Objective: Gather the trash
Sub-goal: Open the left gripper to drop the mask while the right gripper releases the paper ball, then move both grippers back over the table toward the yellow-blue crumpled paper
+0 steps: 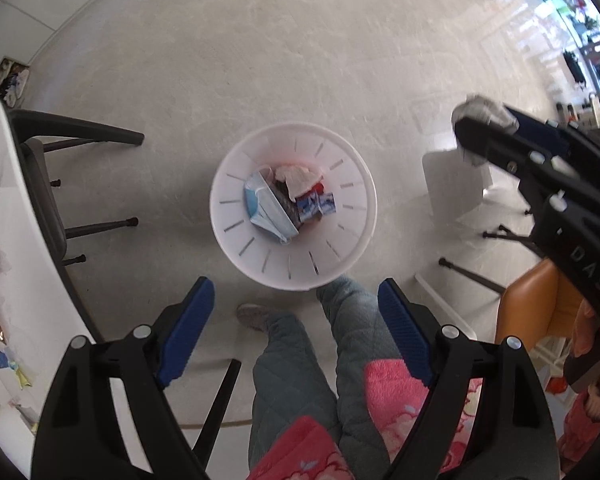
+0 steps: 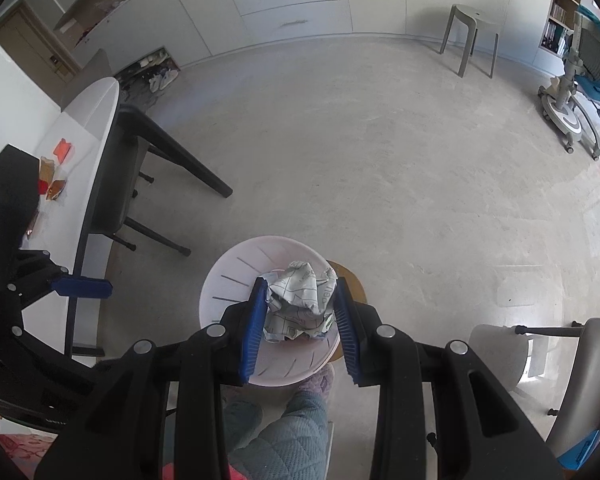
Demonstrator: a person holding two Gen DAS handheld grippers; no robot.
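A white round bin [image 1: 352,184] stands on the floor below me, holding a blue face mask [image 1: 266,210], a crumpled tissue [image 1: 300,178] and small wrappers. My left gripper [image 1: 296,328] is open and empty, above the bin's near rim. My right gripper [image 2: 300,312] is shut on a crumpled paper ball [image 2: 300,300] printed with lines, held over the bin [image 2: 228,280]. In the left wrist view the right gripper [image 1: 480,128] shows at the right, with the paper [image 1: 480,110] at its tip.
A white table [image 2: 80,120] with several wrappers [image 2: 56,184] stands at the left, with dark chairs [image 1: 44,184] tucked beside it. A grey stool [image 2: 470,36] and a rolling chair [image 2: 580,80] stand far off. The person's legs [image 1: 324,352] are below the bin.
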